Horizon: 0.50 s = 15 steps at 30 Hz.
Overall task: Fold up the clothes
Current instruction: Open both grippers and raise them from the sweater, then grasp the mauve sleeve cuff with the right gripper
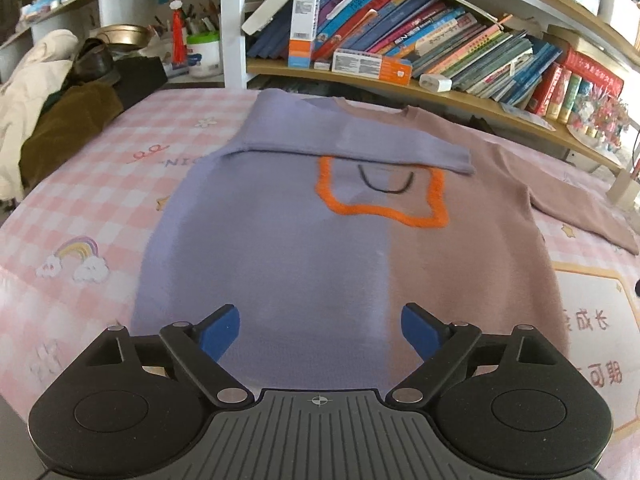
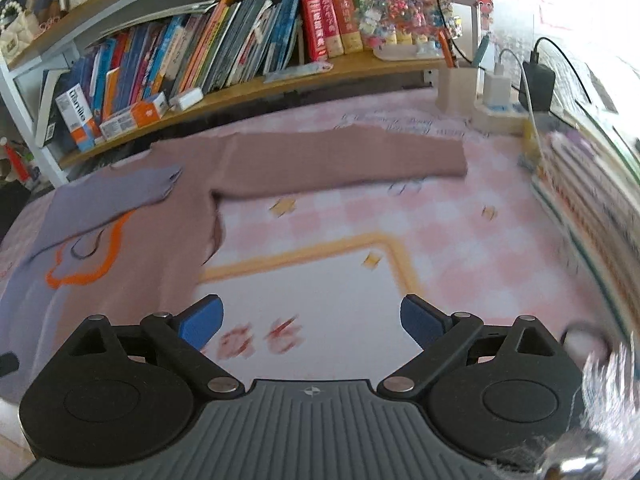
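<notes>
A two-tone sweater (image 1: 304, 240), lilac on the left half and dusty brown on the right, lies flat on the pink checked bedspread (image 1: 100, 184). An orange outline with a black curve marks its chest. Its lilac sleeve (image 1: 344, 136) is folded across the chest. The brown sleeve (image 2: 344, 156) stretches out to the right. My left gripper (image 1: 320, 332) hovers open over the sweater's lower lilac part, nothing between its blue pads. My right gripper (image 2: 312, 326) stands open over the bedspread (image 2: 460, 220), right of the sweater's brown side (image 2: 176, 216), and holds nothing.
A bookshelf (image 1: 400, 84) packed with books and boxes runs along the far side. A heap of clothes (image 1: 52, 112) lies at the left. A stack of books (image 2: 592, 184), a pen holder (image 2: 456, 88) and chargers on a power strip (image 2: 504, 116) stand at the right.
</notes>
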Motion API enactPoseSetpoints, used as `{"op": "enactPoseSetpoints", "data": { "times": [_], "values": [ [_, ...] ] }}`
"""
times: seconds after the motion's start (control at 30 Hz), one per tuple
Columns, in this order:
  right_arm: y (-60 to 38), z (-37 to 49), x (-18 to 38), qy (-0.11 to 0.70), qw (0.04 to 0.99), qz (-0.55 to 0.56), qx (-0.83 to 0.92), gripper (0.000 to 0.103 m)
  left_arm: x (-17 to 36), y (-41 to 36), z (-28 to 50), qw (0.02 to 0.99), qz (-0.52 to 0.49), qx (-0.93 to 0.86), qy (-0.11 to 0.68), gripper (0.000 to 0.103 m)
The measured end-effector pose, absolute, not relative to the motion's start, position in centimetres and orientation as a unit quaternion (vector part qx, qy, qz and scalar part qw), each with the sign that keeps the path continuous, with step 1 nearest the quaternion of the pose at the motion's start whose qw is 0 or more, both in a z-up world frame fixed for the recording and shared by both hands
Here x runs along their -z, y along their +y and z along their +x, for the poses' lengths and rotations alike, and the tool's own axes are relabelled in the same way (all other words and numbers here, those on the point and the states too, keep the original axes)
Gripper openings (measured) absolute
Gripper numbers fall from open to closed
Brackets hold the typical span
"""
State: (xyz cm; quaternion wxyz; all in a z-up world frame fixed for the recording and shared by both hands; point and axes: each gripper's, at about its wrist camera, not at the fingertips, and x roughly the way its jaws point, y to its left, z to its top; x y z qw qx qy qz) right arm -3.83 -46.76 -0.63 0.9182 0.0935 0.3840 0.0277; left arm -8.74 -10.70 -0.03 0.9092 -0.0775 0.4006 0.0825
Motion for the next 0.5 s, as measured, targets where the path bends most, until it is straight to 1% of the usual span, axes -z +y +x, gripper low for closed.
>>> {"op": "enactPoseSetpoints", "data": {
  "times": [0.23,0.33,0.43,0.5],
  "values": [
    [-53.4,2.0,1.7,0.395,0.914,0.074,-0.047,0.096,0.8,-15.5,-10.5,0.894,-0.068,-0.134,0.423,0.091],
    [-55.5,4.5,1.9,0.402,0.91,0.089,-0.051,0.096,0.6,-16.1,-11.6,0.887,-0.067,-0.161,0.427,0.092],
    [-57.1,6.6,2.2,0.415,0.902,0.109,-0.055,0.095,0.5,-16.6,-12.3,0.883,-0.068,-0.181,0.428,0.095],
    [-57.8,7.7,2.5,0.429,0.894,0.117,-0.058,0.093,0.3,-17.0,-12.7,0.881,-0.07,-0.19,0.428,0.095]
  ]
}}
